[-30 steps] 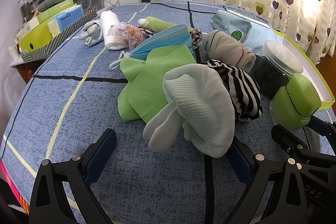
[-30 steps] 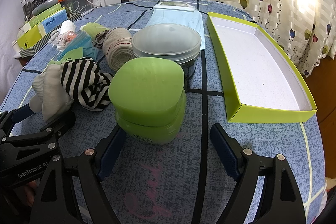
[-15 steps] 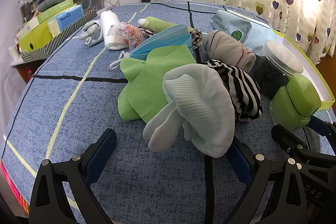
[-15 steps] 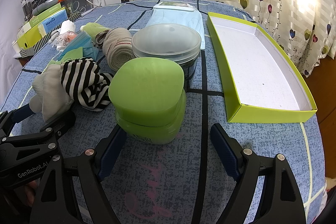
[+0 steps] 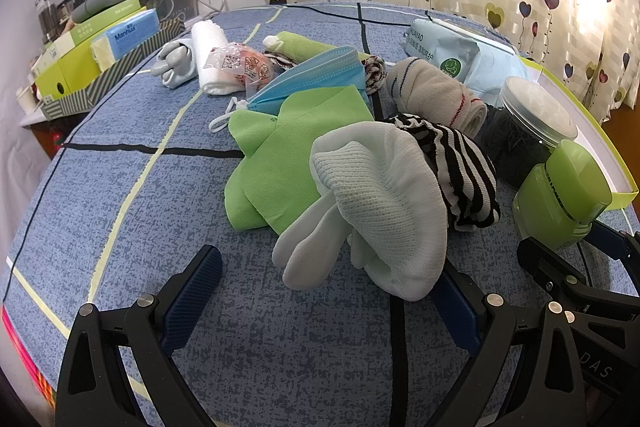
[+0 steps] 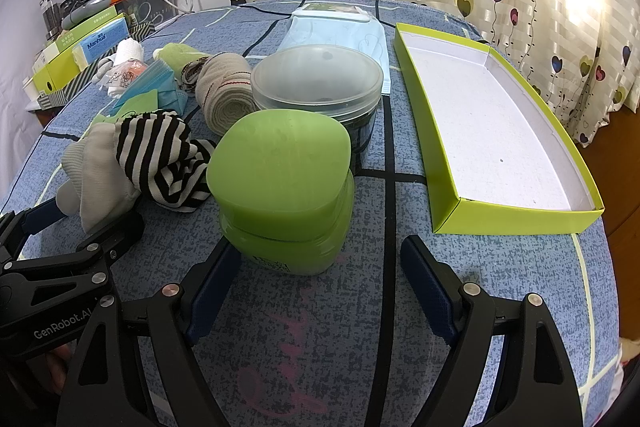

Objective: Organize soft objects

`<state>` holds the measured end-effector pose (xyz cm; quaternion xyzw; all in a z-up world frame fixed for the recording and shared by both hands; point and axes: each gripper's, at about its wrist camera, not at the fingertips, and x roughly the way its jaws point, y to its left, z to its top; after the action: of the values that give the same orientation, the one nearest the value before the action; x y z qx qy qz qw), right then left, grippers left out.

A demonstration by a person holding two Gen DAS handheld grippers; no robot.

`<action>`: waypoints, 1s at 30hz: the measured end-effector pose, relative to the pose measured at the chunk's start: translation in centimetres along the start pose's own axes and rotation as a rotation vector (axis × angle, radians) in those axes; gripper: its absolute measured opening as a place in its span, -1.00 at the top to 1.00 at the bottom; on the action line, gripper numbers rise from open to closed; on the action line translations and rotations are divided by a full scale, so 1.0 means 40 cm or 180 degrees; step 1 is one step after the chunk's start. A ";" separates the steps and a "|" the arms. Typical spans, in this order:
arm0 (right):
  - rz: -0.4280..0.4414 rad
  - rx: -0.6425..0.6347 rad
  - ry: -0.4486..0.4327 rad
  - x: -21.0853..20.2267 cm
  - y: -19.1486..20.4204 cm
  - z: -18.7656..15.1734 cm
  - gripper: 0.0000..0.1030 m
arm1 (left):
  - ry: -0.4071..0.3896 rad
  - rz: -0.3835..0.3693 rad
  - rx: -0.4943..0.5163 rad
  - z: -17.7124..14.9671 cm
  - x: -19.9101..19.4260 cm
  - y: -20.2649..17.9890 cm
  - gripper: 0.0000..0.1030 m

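A pile of soft things lies on the blue tablecloth: a white sock [image 5: 384,203], a striped black-and-white sock [image 5: 464,167], a green cloth [image 5: 296,143], a blue face mask [image 5: 320,75] and a rolled beige sock [image 5: 436,95]. My left gripper [image 5: 324,291] is open, just short of the white sock. My right gripper [image 6: 320,267] is open, with a green jar [image 6: 284,183] just ahead between its fingers, untouched. The white sock [image 6: 96,167] and the striped sock [image 6: 160,155] show at the left in the right wrist view.
An empty lime-green box lid [image 6: 516,219] lies at the right. A clear-lidded tub [image 6: 320,83] and a wipes pack [image 6: 340,31] stand behind the jar. A grey glove [image 5: 176,63], a white roll [image 5: 208,55] and stacked boxes [image 5: 100,55] are far left.
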<state>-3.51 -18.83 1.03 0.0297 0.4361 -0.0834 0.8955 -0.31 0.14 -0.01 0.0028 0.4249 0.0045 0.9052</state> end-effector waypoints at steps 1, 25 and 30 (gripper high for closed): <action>0.0001 0.0001 0.0000 0.000 0.000 0.000 -0.60 | 0.0002 0.0000 0.0002 0.001 0.001 -0.001 -0.91; 0.0082 -0.0086 0.0000 -0.012 0.005 -0.012 -0.60 | 0.0154 -0.0142 0.0225 -0.003 -0.018 0.014 -0.91; 0.0215 -0.0335 -0.0120 -0.041 0.050 -0.021 -0.60 | 0.0234 -0.0224 0.0268 -0.021 -0.042 0.057 -0.88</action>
<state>-4.81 -16.54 1.75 -0.0042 0.4216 -0.0306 0.9062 -2.05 2.42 0.76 0.0258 0.4574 -0.0451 0.8877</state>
